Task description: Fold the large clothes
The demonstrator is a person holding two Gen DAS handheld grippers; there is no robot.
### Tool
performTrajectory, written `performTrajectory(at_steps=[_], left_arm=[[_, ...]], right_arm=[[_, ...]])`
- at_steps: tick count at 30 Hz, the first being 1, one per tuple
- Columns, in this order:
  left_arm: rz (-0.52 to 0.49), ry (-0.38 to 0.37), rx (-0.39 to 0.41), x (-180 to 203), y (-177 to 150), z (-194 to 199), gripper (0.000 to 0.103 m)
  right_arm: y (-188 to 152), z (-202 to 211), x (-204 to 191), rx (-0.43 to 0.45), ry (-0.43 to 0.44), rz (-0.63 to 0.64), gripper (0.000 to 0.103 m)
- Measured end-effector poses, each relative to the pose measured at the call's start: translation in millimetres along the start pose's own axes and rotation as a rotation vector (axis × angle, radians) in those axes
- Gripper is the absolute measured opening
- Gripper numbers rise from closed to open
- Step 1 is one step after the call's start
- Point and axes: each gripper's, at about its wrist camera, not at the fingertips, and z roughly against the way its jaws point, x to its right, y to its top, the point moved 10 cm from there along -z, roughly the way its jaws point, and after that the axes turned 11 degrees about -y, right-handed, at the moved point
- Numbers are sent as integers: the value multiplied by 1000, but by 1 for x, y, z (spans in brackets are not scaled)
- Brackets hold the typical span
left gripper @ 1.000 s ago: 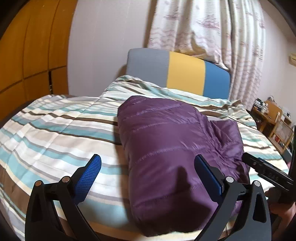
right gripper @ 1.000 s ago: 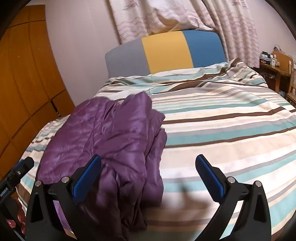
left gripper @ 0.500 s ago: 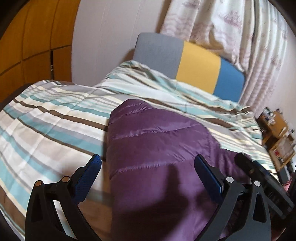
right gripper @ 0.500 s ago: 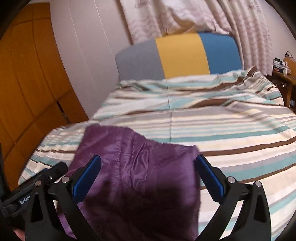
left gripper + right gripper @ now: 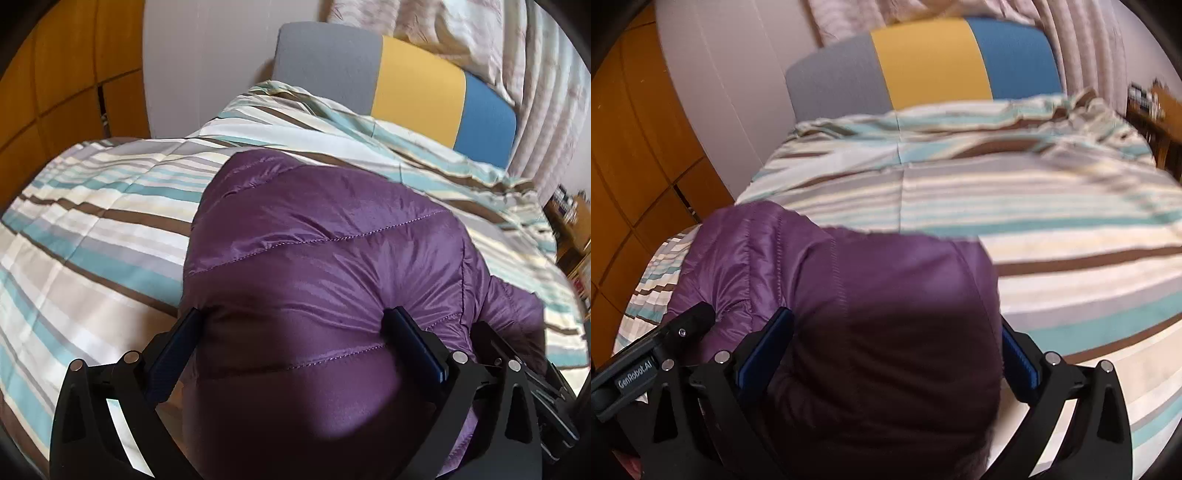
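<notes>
Left wrist view: the left gripper point(image 5: 291, 343) is spread wide, its fingers pressed against a bundled purple jacket point(image 5: 317, 240) bulging between them. The right gripper point(image 5: 886, 345) is likewise held apart astride the jacket's other end. Beyond, striped bedding point(image 5: 1052, 206) is seen. Folding is judged well advanced; flattening or a final fold may remain.

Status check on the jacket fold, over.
Left gripper and right gripper open, each straddling the purple jacket. Jacket bunched on striped duvet. Nothing in the way.
</notes>
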Motion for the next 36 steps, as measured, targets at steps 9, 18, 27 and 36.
performTrajectory(at_steps=[9, 18, 27, 36], left_arm=[[-32, 15, -5, 0, -2, -34, 100], [-25, -10, 30, 2, -4, -21, 100], [-69, -49, 114, 6, -30, 38, 100], [-51, -110, 105, 8, -57, 67, 100]], right_arm=[[-12, -34, 12, -73, 23, -44, 101], [-13, -26, 16, -34, 16, -45, 101], [-24, 21, 21, 26, -68, -18, 101], [-39, 63, 24, 40, -72, 13, 101]])
